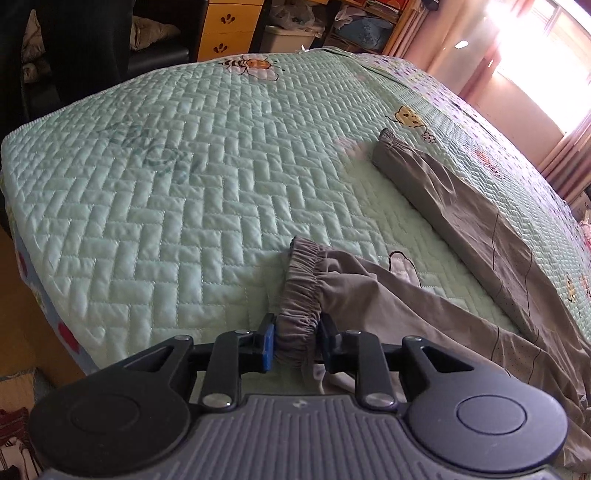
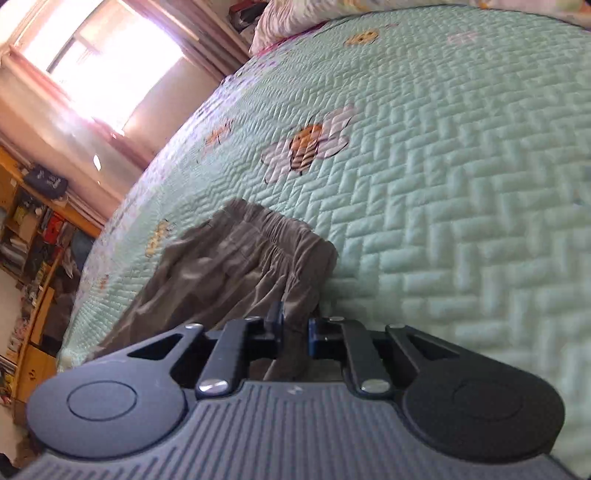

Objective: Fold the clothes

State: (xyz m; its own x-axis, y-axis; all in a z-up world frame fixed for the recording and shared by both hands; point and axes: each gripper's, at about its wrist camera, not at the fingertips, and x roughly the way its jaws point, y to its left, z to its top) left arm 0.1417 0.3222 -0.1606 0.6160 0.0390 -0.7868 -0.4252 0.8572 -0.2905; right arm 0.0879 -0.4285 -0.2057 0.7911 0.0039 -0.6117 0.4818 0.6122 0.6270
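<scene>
Grey trousers (image 1: 461,221) lie on a mint-green quilted bedspread (image 1: 184,184). One long folded part runs toward the far right. A gathered elastic edge (image 1: 301,280) rises from the bed into my left gripper (image 1: 297,338), which is shut on the bunched band. In the right wrist view the grey trousers (image 2: 221,266) show a wide elastic waistband (image 2: 280,236) lying on the bedspread (image 2: 443,184). My right gripper (image 2: 295,328) is shut on a fold of that grey cloth just below the waistband. The cloth under both grippers is hidden.
The bed's near-left edge (image 1: 22,236) drops to a wooden floor. Yellow drawers (image 1: 225,33) and a dark seat (image 1: 159,44) stand beyond the bed. A bright window with pink curtains (image 1: 535,55) is at the right. A cluttered bookshelf (image 2: 29,229) and a pillow (image 2: 295,14) appear in the right wrist view.
</scene>
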